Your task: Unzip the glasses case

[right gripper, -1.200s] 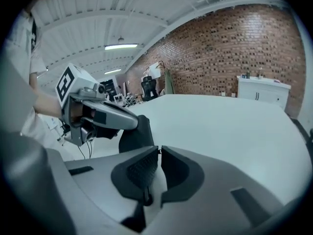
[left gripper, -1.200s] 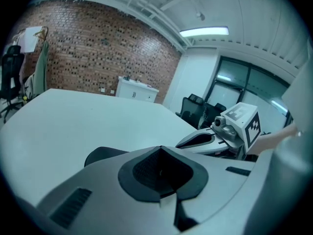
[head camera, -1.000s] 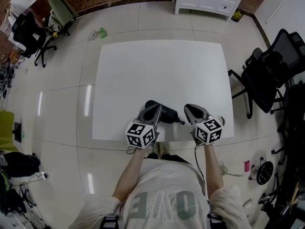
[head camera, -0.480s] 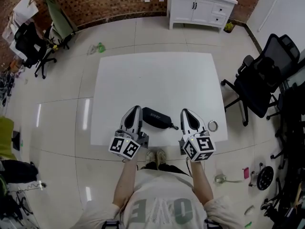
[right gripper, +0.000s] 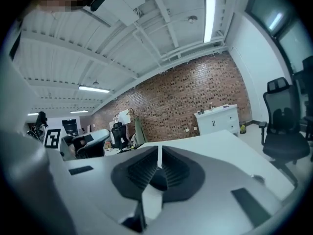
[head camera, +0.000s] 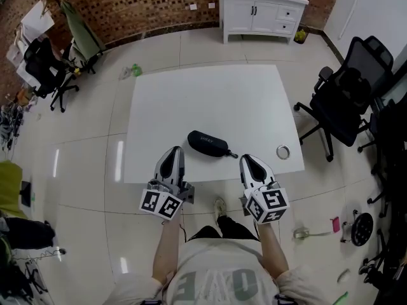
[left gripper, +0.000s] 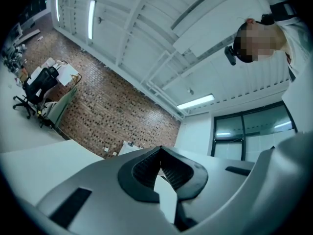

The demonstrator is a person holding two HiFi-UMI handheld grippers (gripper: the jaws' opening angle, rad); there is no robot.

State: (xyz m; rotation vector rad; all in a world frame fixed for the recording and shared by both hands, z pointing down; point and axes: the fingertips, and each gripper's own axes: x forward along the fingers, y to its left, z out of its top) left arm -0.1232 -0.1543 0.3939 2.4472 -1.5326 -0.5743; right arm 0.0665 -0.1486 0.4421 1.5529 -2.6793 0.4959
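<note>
A white table [head camera: 210, 94] stands on a pale tiled floor, with a brick wall and a white cabinet [head camera: 261, 8] along the top of the frame and office chairs at both sides. The black glasses case [head camera: 207, 143] lies near the table's lower edge, just above the gap between the two grippers and touching neither. Its long axis slants from upper left to lower right. A small tab [head camera: 233, 154], probably the zipper pull, sticks out of the lower-right end.

That end sits closest to the right gripper [head camera: 248, 161], so the pull looks like its job, while the left gripper [head camera: 172, 152], beside the upper-left end, is placed to steady the body. Each gripper view shows the left gripper [left gripper: 160, 153] and the right gripper [right gripper: 159, 153] with jaws closed tip to tip on nothing. A small ring-shaped object [head camera: 283, 151] lies to the lower right.
</note>
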